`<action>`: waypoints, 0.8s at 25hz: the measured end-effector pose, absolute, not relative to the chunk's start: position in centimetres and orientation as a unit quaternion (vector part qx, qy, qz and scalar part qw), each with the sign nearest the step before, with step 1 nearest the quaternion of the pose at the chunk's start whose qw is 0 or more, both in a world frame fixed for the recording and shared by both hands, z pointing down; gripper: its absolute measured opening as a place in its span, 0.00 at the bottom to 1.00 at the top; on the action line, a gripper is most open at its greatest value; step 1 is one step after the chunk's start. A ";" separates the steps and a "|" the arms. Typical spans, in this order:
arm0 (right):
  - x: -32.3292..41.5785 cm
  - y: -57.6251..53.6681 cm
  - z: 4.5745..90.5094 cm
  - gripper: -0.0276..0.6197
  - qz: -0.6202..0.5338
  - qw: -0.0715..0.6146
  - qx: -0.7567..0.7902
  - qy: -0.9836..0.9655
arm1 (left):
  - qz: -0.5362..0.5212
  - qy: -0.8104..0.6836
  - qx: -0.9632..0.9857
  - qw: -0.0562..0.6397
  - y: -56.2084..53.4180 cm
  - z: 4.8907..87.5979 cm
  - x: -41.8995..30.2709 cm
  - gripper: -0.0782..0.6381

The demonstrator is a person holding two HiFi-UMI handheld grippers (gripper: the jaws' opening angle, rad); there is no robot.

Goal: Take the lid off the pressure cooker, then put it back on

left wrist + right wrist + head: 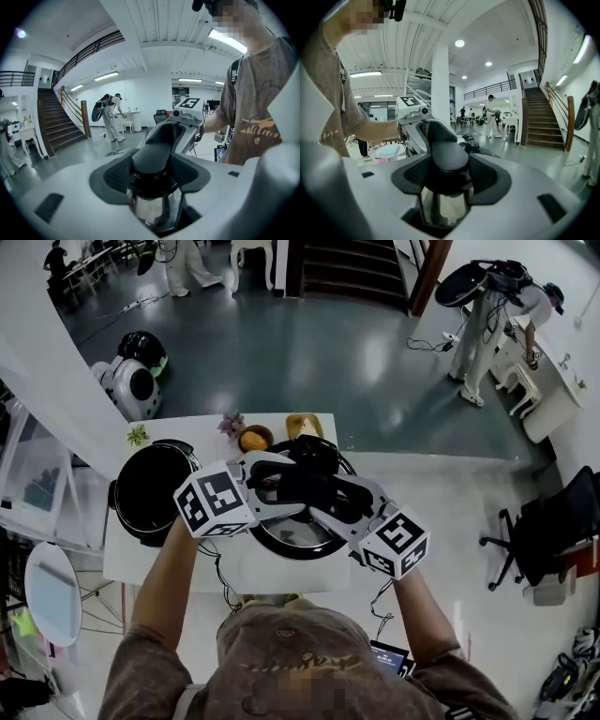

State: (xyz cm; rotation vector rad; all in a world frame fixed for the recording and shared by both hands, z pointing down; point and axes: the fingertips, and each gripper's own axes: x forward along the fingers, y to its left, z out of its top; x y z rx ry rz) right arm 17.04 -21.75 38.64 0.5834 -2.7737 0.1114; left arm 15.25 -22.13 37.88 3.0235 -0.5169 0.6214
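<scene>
The pressure cooker's round lid (298, 532), black with a steel rim, hangs over the white table (281, 573) between my two grippers. A black handle (309, 486) crosses its top. My left gripper (272, 491) is shut on the handle's left end (151, 161), with steel showing below the pads. From the other side my right gripper (352, 504) is shut on the right end (449, 157). Each gripper view shows the other gripper across the lid. The black round cooker body (153, 489) stands just left of the lid, open on top.
At the table's far edge are a bowl of orange fruit (253, 439), a wooden dish (302, 425), a small flower (232, 424) and a green sprig (138, 435). A white round machine (131, 382) sits on the floor beyond. An office chair (548, 532) stands right. People stand far off.
</scene>
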 end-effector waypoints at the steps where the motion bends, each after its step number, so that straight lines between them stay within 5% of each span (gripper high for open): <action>1: 17.0 -21.6 39.5 0.43 0.039 0.155 0.198 -0.967 | 0.199 -0.169 0.965 0.011 -22.0 38.7 15.2 0.49; 20: 17.5 -21.9 53.7 0.43 0.080 0.188 0.166 -0.965 | 0.232 -0.173 0.953 0.088 -22.3 53.3 16.0 0.49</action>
